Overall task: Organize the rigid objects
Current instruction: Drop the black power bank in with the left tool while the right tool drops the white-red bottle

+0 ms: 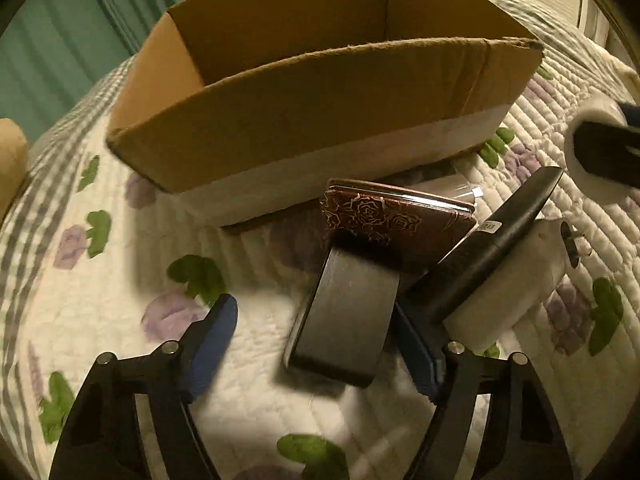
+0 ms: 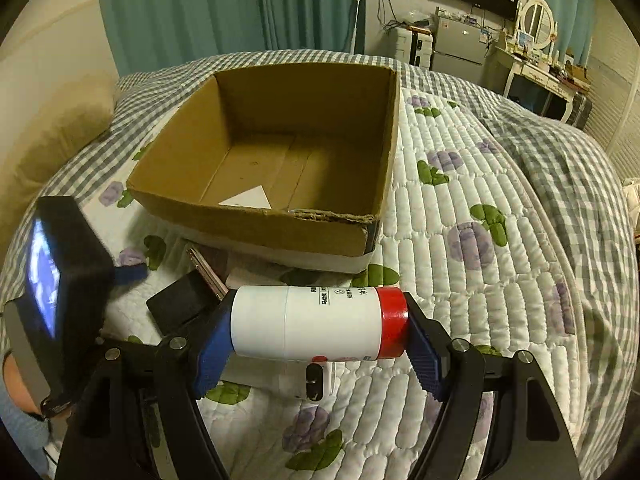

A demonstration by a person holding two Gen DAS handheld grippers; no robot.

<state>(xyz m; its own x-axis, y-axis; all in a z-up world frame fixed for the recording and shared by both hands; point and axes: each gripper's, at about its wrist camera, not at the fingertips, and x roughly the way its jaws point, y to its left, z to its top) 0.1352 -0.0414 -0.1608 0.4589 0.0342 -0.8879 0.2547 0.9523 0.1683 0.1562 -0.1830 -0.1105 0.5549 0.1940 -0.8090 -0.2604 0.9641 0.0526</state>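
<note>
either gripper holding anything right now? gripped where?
Right gripper holds the white bottle sideways, pads on its two ends: base and red cap. Left gripper is open around a grey block, not gripping it.

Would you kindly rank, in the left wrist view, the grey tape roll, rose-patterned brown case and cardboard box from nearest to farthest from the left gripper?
1. Grey tape roll, between the left gripper's fingers.
2. Rose-patterned brown case, just beyond the roll.
3. Cardboard box, farthest back.
</note>
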